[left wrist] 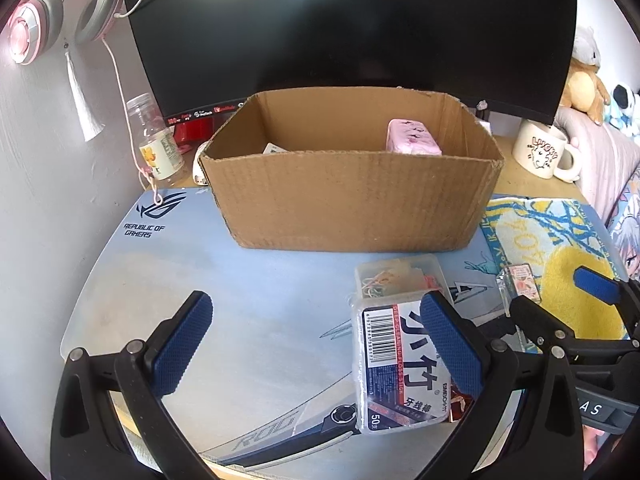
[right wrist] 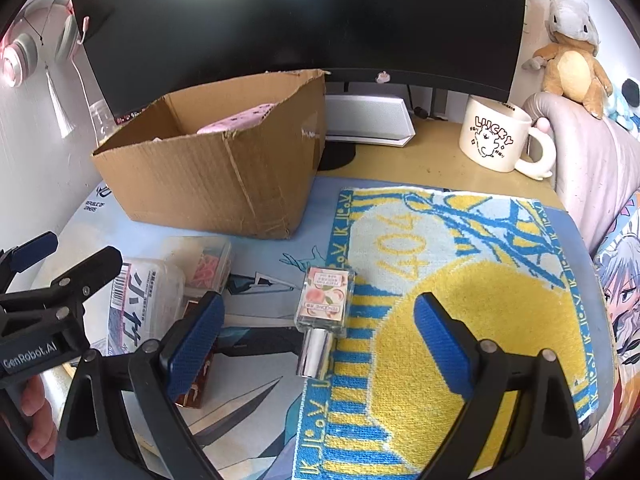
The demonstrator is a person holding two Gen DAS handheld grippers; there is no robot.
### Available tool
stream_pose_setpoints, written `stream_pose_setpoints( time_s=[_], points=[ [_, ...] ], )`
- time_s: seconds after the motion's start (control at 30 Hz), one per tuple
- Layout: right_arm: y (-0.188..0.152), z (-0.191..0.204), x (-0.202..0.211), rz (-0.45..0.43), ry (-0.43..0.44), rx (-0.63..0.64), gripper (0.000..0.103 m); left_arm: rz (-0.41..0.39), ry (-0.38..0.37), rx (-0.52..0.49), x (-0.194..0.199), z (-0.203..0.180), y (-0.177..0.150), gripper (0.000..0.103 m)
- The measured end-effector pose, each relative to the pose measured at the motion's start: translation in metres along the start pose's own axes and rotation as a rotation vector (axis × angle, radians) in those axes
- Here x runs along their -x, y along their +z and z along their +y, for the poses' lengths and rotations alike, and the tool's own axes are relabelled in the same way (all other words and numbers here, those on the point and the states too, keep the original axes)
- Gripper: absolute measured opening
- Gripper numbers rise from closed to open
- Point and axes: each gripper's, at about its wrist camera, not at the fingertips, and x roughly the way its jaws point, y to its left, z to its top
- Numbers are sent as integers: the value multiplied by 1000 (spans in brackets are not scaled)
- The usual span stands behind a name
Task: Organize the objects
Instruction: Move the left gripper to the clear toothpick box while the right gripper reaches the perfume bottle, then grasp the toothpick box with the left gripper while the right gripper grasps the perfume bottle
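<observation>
An open cardboard box [left wrist: 352,196] stands on the desk mat, with a pink case [left wrist: 412,138] inside; the box also shows in the right wrist view [right wrist: 208,184]. My left gripper [left wrist: 316,344] is open and empty, low over the mat. A clear floss-stick box [left wrist: 396,364] lies by its right finger, and a clear box of clips [left wrist: 396,276] lies behind that. My right gripper [right wrist: 320,344] is open and empty, with a small perfume bottle [right wrist: 324,304] lying between its fingers at the edge of a yellow and blue towel [right wrist: 460,300].
A black monitor [left wrist: 352,24] stands behind the box. A white mug [right wrist: 496,136] is at the back right, a clear plastic bottle [left wrist: 154,136] at the back left. Pink headphones [left wrist: 52,16] hang on the wall. A small brown box [right wrist: 196,384] lies under my right gripper's left finger.
</observation>
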Motion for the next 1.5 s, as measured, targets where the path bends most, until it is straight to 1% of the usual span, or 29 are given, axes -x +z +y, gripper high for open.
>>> stream_pose_setpoints(
  time_s=[0.07,0.1,0.27,0.33,0.4,0.43,0.5,0.57,0.6,0.7,0.77,0.8,0.83,0.87,0.9,0.97,1.0,1.03,1.07,1.13,1.2,1.27,1.3,1.33,1.4,1.5],
  points=[
    [0,-2,-3,17,-10,3,101,21,5,7,-5,-3,-1,103],
    [0,-4,-4,23,-1,1,101,33,-3,11,-8,-4,-1,103],
    [1,-16,-10,63,37,-53,101,65,-64,38,-14,-3,-2,103],
    [2,-19,-15,81,35,-64,101,82,-98,43,-17,-4,-3,103],
    [1,-20,-21,91,27,-61,101,97,-111,29,-19,-8,-4,103],
    [1,-21,-22,87,19,-62,101,100,-105,12,-20,-11,-5,103],
    [1,-23,-22,71,13,-67,101,99,-69,-48,-20,-22,-7,103],
    [2,-25,-22,63,0,-74,99,93,-31,-98,-20,-31,-9,103],
    [2,-26,-22,59,-8,-77,98,94,-24,-110,-20,-34,-9,103],
    [1,-30,-25,69,6,-93,92,124,-26,-130,-24,-37,-11,103],
    [1,-31,-25,67,18,-104,90,146,-45,-131,-27,-38,-13,103],
    [1,-31,-24,58,21,-104,87,146,-60,-125,-27,-38,-14,103],
    [2,-30,-21,48,20,-98,81,150,-73,-120,-27,-38,-14,100],
    [2,-28,-20,41,19,-90,78,149,-81,-118,-26,-38,-14,94],
    [3,-26,-18,35,18,-82,74,147,-93,-114,-25,-38,-14,89],
    [3,-23,-17,36,25,-70,66,144,-118,-105,-24,-38,-13,76],
    [2,-21,-17,40,31,-66,56,143,-125,-104,-24,-37,-13,73],
    [2,-19,-18,50,40,-60,46,143,-135,-100,-24,-37,-13,66],
    [2,-17,-20,64,47,-52,45,145,-152,-97,-25,-36,-12,61],
    [1,-13,-22,71,59,-45,44,145,-152,-104,-25,-36,-12,61],
    [0,-7,-26,85,60,-34,45,138,-134,-110,-26,-37,-11,61],
    [-3,2,-31,91,30,0,45,154,-118,-119,-30,-38,-13,59],
    [-4,6,-32,86,7,24,44,152,-111,-126,-30,-38,-13,58],
    [-5,11,-32,75,-21,54,36,150,-108,-127,-30,-37,-14,57],
    [-6,18,-30,63,-37,85,36,140,-120,-104,-27,-31,-12,57],
    [-7,22,-22,39,-8,92,35,110,-123,-42,-22,-14,-6,57]
  ],
)
